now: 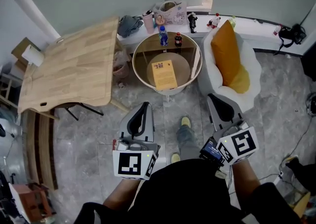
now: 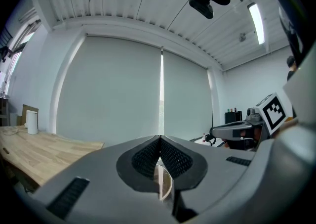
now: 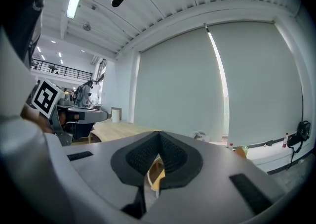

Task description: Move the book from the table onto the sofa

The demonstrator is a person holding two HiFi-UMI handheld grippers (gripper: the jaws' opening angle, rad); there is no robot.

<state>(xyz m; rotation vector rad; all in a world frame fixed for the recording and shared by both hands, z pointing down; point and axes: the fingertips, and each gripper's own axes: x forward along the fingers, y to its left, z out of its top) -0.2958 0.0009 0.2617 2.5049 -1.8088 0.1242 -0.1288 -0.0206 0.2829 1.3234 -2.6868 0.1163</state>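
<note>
Book (image 1: 165, 74) flat on counter (image 1: 134, 64), upper centre. Left gripper (image 1: 144, 105), right gripper (image 1: 214, 98): fingers together, empty; to be parted before book edge.

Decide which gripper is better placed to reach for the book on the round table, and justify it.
Probably left: the left gripper sits nearer the book and points towards it; the right gripper is off beside the sofa.

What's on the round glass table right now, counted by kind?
Book: 1
Bottles: 2, a blue bottle and a dark bottle
Total: 3
</note>
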